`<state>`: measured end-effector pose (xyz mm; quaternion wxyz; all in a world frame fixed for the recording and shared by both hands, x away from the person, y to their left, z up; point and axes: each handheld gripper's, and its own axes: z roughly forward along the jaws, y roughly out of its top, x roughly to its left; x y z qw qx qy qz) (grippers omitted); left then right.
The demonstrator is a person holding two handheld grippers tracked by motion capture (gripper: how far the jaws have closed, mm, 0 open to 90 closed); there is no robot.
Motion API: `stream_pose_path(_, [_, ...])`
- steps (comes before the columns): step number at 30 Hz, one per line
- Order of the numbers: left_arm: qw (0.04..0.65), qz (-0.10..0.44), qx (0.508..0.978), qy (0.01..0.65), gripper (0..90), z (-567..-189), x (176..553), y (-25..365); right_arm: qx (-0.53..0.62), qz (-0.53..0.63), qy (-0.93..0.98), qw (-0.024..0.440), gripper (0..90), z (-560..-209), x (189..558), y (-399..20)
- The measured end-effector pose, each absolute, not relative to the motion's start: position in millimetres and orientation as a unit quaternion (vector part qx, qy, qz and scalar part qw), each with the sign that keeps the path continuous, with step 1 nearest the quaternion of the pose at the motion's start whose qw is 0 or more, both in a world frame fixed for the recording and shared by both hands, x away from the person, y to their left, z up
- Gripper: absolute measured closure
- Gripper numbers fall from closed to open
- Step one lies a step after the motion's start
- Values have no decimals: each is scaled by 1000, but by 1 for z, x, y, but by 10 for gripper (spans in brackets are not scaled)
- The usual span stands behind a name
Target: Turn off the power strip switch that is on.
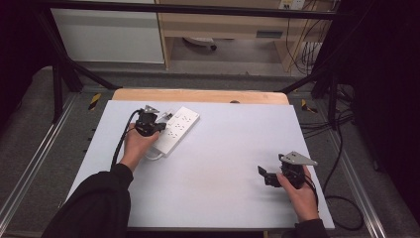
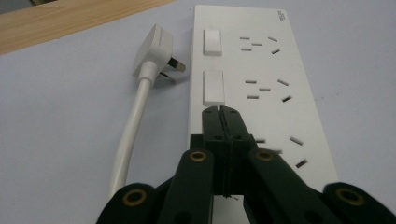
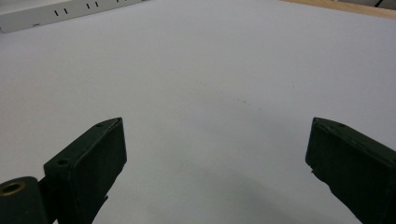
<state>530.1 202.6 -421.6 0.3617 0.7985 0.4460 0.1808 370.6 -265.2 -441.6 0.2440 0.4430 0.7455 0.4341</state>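
**Closed jaws over the switches**

The left gripper (image 2: 223,112) hovers over the white power strip (image 2: 261,88), jaws pressed fully together and holding nothing, tips just short of the second rocker switch (image 2: 214,87). It looks like a switch press: keep the tips square and push straight down. The strip's own plug (image 2: 156,53) lies just beside it. The right gripper (image 3: 217,163) sits well apart, jaws wide and empty. Strip's corner lettering is too small to read.
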Motion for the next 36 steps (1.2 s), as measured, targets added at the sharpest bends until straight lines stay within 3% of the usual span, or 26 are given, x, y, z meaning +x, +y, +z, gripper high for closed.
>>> stream_pose_path(36, [360,192,798,444,899,-425,535,198,443,437,744,243,54,-441,370,-266])
